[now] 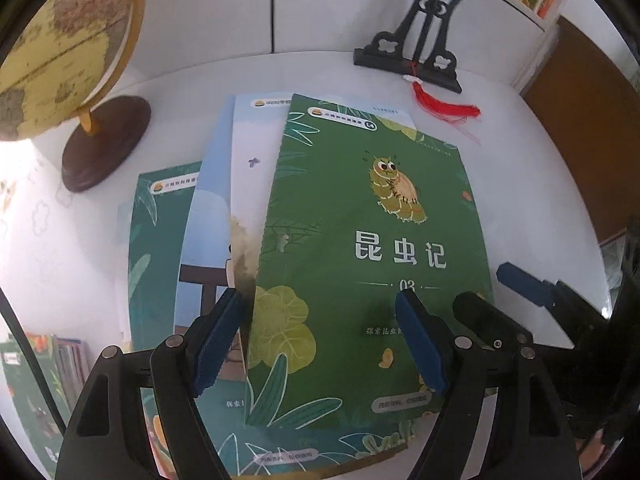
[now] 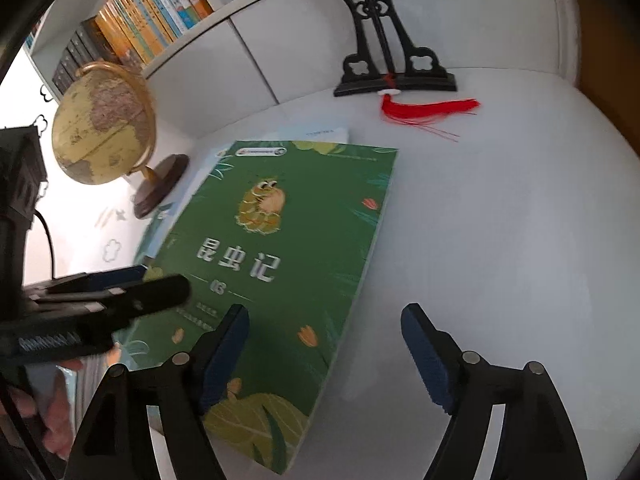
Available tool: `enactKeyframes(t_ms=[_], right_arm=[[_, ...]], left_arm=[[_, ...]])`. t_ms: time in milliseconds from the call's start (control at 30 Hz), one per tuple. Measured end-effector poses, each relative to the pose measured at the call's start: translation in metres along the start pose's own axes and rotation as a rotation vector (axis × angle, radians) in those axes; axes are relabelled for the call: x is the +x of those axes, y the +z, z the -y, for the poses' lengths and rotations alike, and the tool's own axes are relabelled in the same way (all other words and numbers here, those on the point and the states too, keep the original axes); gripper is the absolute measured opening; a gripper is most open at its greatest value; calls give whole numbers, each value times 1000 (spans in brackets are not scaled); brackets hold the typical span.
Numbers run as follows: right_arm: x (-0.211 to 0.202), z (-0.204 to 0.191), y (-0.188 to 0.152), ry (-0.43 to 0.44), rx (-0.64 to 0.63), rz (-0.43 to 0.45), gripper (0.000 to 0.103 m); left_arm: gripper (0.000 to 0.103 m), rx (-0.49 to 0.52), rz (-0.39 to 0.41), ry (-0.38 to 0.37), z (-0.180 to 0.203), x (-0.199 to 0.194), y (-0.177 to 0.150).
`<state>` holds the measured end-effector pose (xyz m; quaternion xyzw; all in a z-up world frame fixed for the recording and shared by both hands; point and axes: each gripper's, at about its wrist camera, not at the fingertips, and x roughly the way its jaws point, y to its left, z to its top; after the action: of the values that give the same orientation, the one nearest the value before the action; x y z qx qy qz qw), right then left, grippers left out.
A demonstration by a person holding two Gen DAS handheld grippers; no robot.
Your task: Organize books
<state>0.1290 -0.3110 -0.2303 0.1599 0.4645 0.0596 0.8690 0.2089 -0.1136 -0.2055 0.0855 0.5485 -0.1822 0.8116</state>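
Above the green book [image 1: 372,240], both grippers [image 1: 320,344] [image 2: 324,356] gape empty; bare table [image 2: 500,220] rightward.

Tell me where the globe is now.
The globe stands at the far left of the white table, left of the fanned books, in both wrist views.

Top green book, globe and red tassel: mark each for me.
Top green book [image 1: 372,240], left wrist view, cover near the title.
Globe [image 2: 100,124], right wrist view, on the sphere.
Red tassel [image 2: 432,109], right wrist view, on its fringe.
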Motion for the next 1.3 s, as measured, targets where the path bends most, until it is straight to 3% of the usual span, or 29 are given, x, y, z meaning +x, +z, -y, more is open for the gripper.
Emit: enactKeyframes(t_ms=[200, 333, 633, 833, 967, 1067, 1133, 1300], right_arm=[[4, -5, 0, 71, 3, -4, 77], [4, -4, -1, 178, 63, -19, 81], [-6, 1, -1, 279, 77, -27, 82], [-12, 7, -6, 337, 126, -16, 82], [-8, 8, -8, 315, 137, -30, 82], [-1, 8, -8, 283, 121, -58, 81], [0, 9, -8, 293, 124, -69, 81], [-4, 13, -15, 328, 124, -82, 81]], left_arm=[[77, -29, -4, -36, -7, -5, 2], [77, -43, -5, -91, -11, -10, -1], [77, 76, -33, -33, 4, -14, -22], [77, 35, -58, -103, -3, -22, -32], [77, 29, -71, -179, -6, -27, -39], [77, -11, -79, -232, -15, -25, -38], [77, -94, -65, -277, -26, -25, -34], [77, -196, -21, -283, -38, -16, -26]])
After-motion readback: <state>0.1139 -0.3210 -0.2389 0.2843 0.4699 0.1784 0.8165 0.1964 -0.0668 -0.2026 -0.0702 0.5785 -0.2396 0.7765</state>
